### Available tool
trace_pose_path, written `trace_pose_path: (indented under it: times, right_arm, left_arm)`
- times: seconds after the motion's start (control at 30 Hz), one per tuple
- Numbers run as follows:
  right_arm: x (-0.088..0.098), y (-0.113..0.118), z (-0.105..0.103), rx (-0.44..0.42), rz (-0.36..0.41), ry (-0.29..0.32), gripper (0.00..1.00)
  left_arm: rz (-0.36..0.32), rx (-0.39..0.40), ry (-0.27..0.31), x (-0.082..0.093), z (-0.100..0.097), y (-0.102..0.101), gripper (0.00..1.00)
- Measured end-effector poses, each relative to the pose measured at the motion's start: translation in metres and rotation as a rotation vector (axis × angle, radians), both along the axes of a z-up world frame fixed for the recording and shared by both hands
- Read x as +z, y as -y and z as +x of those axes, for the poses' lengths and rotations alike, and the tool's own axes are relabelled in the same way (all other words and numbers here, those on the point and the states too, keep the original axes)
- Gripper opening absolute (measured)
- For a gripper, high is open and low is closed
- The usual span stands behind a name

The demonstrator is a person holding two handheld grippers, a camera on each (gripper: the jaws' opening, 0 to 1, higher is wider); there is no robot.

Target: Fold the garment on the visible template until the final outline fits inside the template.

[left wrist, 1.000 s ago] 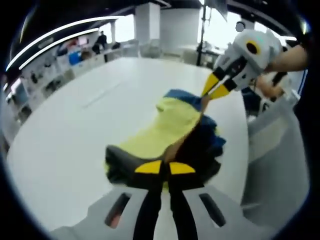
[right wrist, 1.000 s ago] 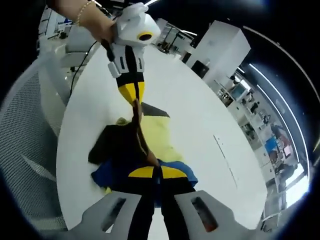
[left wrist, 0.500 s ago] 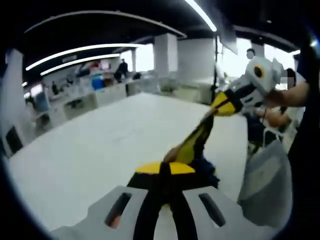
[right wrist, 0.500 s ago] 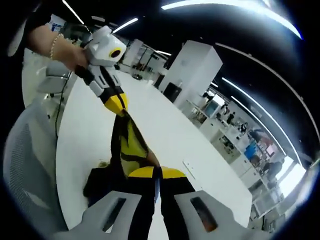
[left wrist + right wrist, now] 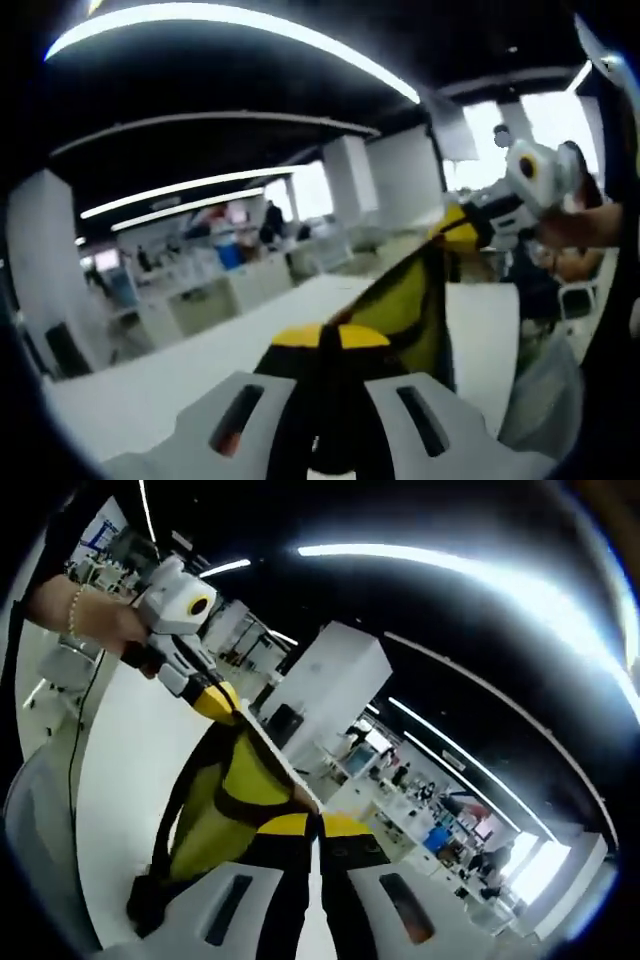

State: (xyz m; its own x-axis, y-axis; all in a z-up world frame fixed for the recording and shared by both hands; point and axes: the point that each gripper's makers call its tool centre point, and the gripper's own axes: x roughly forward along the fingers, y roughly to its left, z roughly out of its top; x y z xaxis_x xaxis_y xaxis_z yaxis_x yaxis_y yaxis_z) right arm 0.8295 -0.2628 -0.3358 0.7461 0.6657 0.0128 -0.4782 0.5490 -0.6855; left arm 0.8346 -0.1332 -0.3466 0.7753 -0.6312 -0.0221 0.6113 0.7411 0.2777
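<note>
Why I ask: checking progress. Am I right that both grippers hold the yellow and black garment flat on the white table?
Not flat. Both grippers, left and right, are shut on the garment, but the right gripper view shows it lifted, stretched between them above the table.

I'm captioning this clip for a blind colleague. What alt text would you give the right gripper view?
The right gripper, jaws closed on a yellow and black garment, holds it in the air above a white table. The left gripper grips the cloth's far end, held by a hand wearing a bracelet. Behind are an office with ceiling lights and a white column.
</note>
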Motion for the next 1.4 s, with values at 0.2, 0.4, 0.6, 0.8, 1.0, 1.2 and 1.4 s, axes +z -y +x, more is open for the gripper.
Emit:
trace_pose_path:
  times: [0.2, 0.4, 0.6, 0.8, 1.0, 1.2, 1.4]
  right_arm:
    - [0.064, 0.005, -0.015, -0.004, 0.059, 0.119, 0.02]
    - [0.106, 0.006, -0.033, 0.001, 0.083, 0.214, 0.02]
    - [0.130, 0.004, -0.056, 0.026, 0.107, 0.258, 0.02]
    - [0.129, 0.003, -0.070, 0.053, 0.111, 0.238, 0.02]
    - [0.127, 0.004, -0.080, 0.087, 0.146, 0.183, 0.02]
    - [0.089, 0.002, -0.044, 0.099, 0.168, 0.041, 0.02]
    - [-0.021, 0.003, 0.036, 0.054, 0.166, -0.235, 0.02]
  left_arm:
    - [0.001, -0.011, 0.139, 0.059, -0.015, 0.005, 0.00]
    - [-0.006, -0.027, 0.250, 0.109, -0.036, 0.004, 0.00]
    - [-0.008, -0.037, 0.290, 0.132, -0.060, 0.002, 0.00]
    - [-0.034, -0.068, 0.231, 0.131, -0.080, -0.001, 0.00]
    - [-0.081, -0.122, 0.150, 0.132, -0.099, 0.000, 0.00]
    - [-0.063, -0.102, 0.068, 0.101, -0.066, -0.002, 0.00]
    - [-0.120, -0.075, -0.232, -0.023, 0.025, -0.005, 0.00]
